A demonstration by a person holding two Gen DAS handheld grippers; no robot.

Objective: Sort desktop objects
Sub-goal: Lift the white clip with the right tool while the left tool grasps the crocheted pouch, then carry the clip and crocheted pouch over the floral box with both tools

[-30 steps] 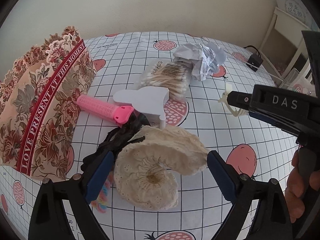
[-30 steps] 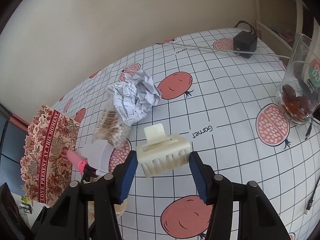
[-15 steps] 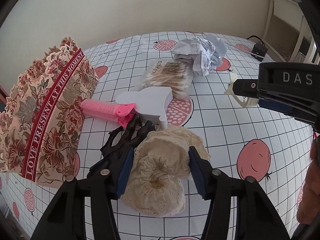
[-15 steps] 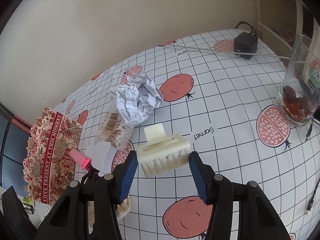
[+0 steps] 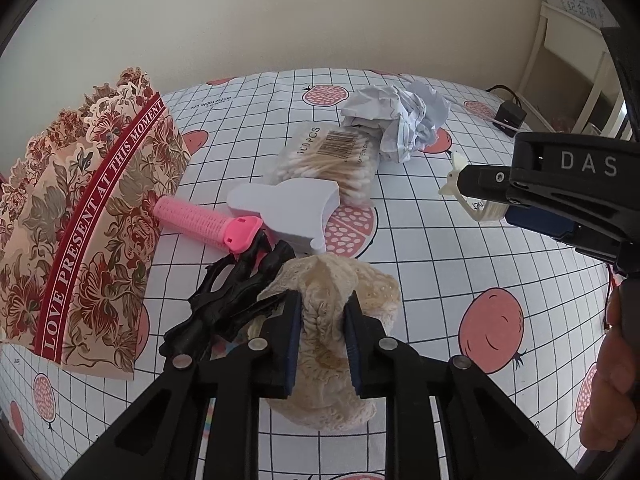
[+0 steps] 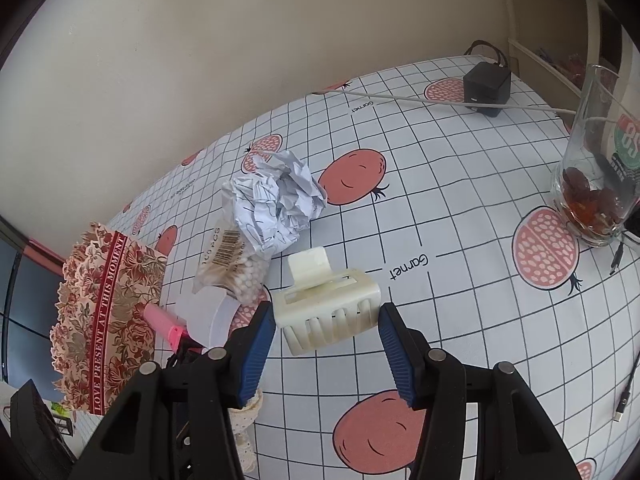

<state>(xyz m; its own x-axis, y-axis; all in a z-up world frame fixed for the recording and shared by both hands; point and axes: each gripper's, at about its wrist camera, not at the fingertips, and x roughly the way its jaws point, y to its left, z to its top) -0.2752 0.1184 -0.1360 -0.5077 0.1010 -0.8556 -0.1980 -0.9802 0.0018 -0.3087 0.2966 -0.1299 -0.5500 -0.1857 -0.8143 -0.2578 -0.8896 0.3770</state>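
Observation:
My left gripper [image 5: 322, 308] is shut on a cream lace scrunchie [image 5: 332, 280], squeezing it on the tablecloth. A black hair clip [image 5: 236, 296] lies against its left side. My right gripper [image 6: 326, 322] is open, with its fingers on either side of a cream claw hair clip [image 6: 326, 306] that rests on the table; the clip also shows in the left wrist view [image 5: 476, 204]. A floral gift bag [image 5: 80, 224] lies at the left. A pink hair roller [image 5: 204, 222], a white holder [image 5: 288, 210], a cotton swab pack [image 5: 332, 164] and crumpled paper [image 5: 400, 120] lie beyond.
A glass mug [image 6: 596, 172] with dark fruit stands at the right. A black charger [image 6: 486, 88] with a white cable [image 6: 400, 98] lies at the back. A cable end [image 6: 624, 396] lies at the right edge. The wall runs behind the table.
My left gripper has closed from wide open onto the lace scrunchie, bunching it up. My right gripper has stayed open around the claw clip.

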